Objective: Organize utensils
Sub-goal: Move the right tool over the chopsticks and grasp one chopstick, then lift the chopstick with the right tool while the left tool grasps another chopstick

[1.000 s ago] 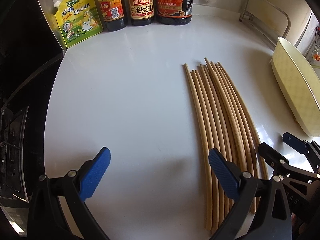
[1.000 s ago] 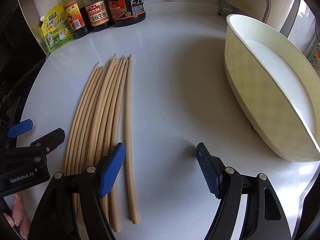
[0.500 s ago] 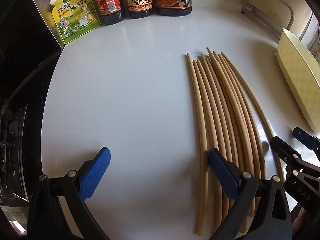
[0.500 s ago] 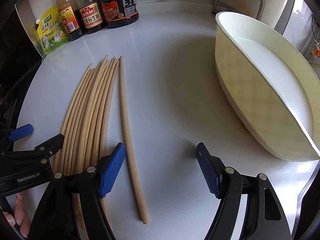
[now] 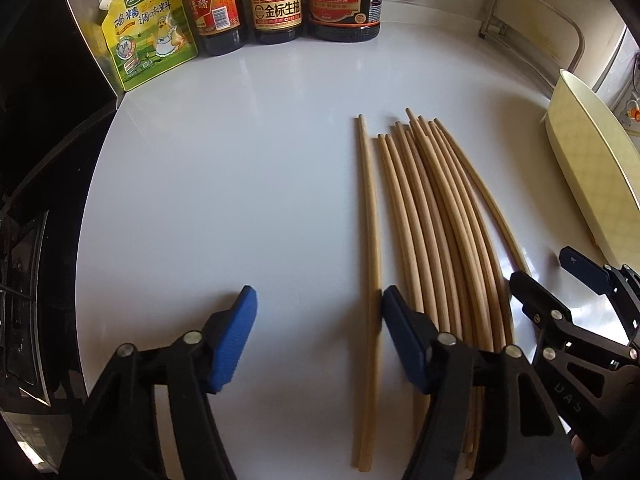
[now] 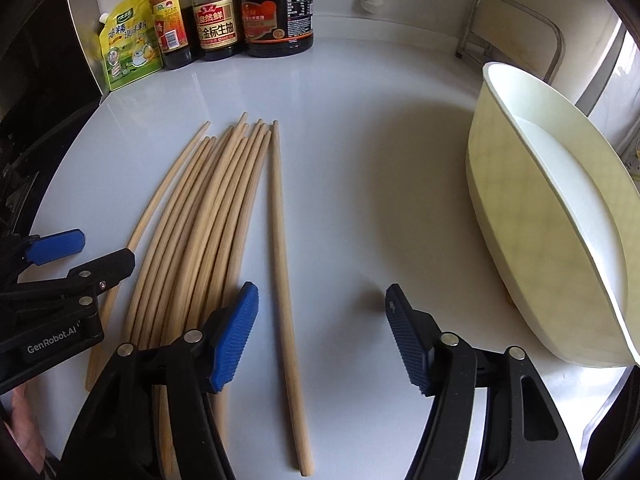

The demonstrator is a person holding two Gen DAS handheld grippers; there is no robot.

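Several long wooden chopsticks (image 5: 440,240) lie in a bundle on the white counter (image 5: 220,200). One chopstick (image 5: 370,240) lies apart on the bundle's left side. It sits between the closing jaws of my left gripper (image 5: 316,320), against the inner face of the right finger; the left pad stands clear of it. In the right wrist view another single chopstick (image 6: 282,260) lies apart to the right of the bundle (image 6: 208,220). It is between the closing jaws of my right gripper (image 6: 320,320), close to the left pad (image 6: 236,328), and is not pinched.
A cream oval tub (image 6: 520,220) stands at the right. Sauce bottles (image 5: 276,4) and a yellow seasoning pouch (image 5: 148,40) line the back wall. A metal rack (image 6: 516,28) is at the back right, and a dark stove edge (image 5: 24,280) borders the left.
Both grippers' jaws have narrowed, the left much more. One chopstick has been pushed off each side of the bundle and now lies between each gripper's fingers.
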